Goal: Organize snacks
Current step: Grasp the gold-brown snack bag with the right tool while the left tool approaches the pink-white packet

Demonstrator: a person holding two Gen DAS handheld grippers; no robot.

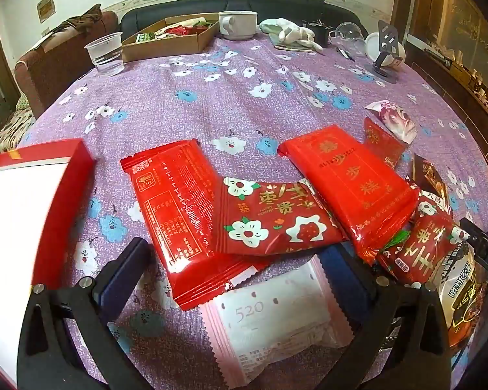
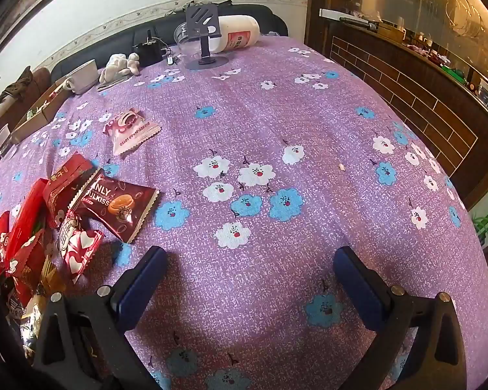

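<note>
My left gripper (image 1: 237, 260) is open, low over a pile of snack packets on the purple floral tablecloth (image 1: 237, 97). Between its fingers lie a pink-white packet marked 520 (image 1: 276, 318) and a long red packet (image 1: 179, 214). A red flowered packet (image 1: 276, 221) and another red packet (image 1: 354, 188) lie just beyond. A red box with a white inside (image 1: 26, 221) stands at the left. My right gripper (image 2: 249, 273) is open and empty over bare cloth. To its left lie a dark brown biscuit packet (image 2: 120, 204), a hearts packet (image 2: 78, 243) and a pink packet (image 2: 130, 130).
At the table's far side stand a cardboard tray of items (image 1: 172, 37), a clear plastic cup (image 1: 105, 53), a white mug (image 1: 237, 24), a phone stand (image 2: 205, 42) and a toppled white bottle (image 2: 237, 34). A wooden cabinet (image 2: 406, 74) runs along the right.
</note>
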